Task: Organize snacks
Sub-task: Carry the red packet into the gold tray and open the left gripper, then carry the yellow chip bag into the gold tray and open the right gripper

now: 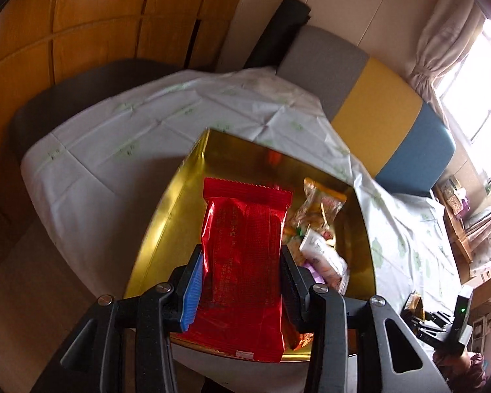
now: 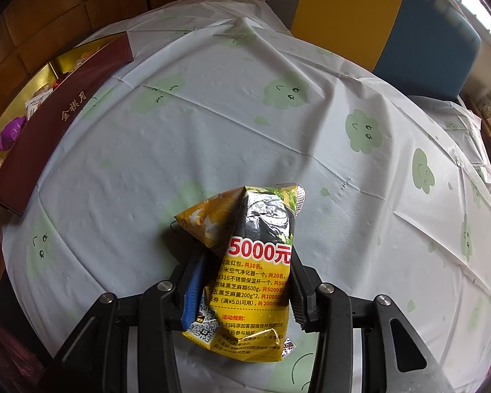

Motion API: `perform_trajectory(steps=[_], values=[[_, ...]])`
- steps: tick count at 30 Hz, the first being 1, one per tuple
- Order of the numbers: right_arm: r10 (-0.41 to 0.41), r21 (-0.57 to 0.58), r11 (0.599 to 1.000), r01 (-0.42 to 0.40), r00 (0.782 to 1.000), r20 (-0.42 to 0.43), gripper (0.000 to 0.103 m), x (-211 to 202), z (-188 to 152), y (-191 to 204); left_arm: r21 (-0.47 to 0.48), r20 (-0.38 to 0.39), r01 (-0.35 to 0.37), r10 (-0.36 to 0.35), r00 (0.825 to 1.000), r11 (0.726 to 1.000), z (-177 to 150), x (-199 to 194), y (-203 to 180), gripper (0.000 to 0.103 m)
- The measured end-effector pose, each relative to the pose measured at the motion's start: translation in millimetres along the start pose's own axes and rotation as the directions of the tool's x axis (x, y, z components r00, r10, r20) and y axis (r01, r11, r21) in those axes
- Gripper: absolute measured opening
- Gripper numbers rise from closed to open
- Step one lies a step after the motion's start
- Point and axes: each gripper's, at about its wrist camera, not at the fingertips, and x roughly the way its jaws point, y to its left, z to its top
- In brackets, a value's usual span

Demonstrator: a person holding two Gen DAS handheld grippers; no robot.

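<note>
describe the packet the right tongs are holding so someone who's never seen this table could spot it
Start at the round table under the white tablecloth printed with pale green smiley blobs, where a maroon gift box sits at the left edge. Near the cloth's front, the right tongs pinch a crumpled packet. It is yellow and black with "5000" in red, and no other packet lies on the cloth nearby.

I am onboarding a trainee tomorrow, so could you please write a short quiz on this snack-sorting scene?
1. True or false: the left gripper holds a shiny red foil snack packet above the gold-lined box.
2. Which packet is the right gripper shut on? A) purple B) yellow and black packet C) red
3. Fill in: the box's outer wall is dark ____.

Key: 1 true; 2 B; 3 red (maroon).
</note>
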Motion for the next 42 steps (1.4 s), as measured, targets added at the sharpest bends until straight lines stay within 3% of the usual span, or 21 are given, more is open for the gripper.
perform_trajectory(steps=[6, 13, 26, 28, 32, 36, 42], values=[[0.002, 0.003, 1.000, -0.002, 1.000, 0.000, 0.046, 0.3, -0.1, -0.7, 0.072, -0.069, -0.021, 0.026, 0.997, 0.997, -4.3, 37.5, -18.7, 0.043], [0.002, 0.003, 1.000, -0.002, 1.000, 0.000, 0.046, 0.6, -0.2, -0.8, 0.092, -0.143, -0.047, 0.060, 0.988, 0.995, -5.5, 68.6, -19.9, 0.044], [0.001, 0.003, 1.000, -0.001, 1.000, 0.001, 0.047, 0.4, -0.4, -0.9, 0.090, -0.208, -0.087, 0.104, 0.972, 0.992, -11.3, 81.7, -9.8, 0.050], [0.001, 0.002, 1.000, -0.001, 1.000, 0.001, 0.047, 0.1, -0.6, -0.7, 0.097, -0.199, -0.100, 0.117, 0.973, 0.990, -10.3, 77.5, -10.7, 0.051], [-0.002, 0.000, 1.000, 0.002, 1.000, 0.001, 0.047, 0.4, -0.2, -1.3, 0.152, -0.148, -0.090, 0.112, 0.983, 0.984, -7.9, 63.0, -21.8, 0.069], [-0.008, -0.005, 1.000, 0.008, 1.000, 0.003, 0.047, 0.1, -0.1, -1.3, 0.177, -0.108, -0.121, 0.142, 0.984, 0.977, -6.8, 53.5, -29.1, 0.069], [-0.015, -0.005, 1.000, 0.015, 1.000, 0.006, 0.045, -0.6, -0.8, 0.3, 0.175, 0.014, -0.159, 0.159, 0.987, 0.972, -13.8, 19.9, -42.9, 0.069]])
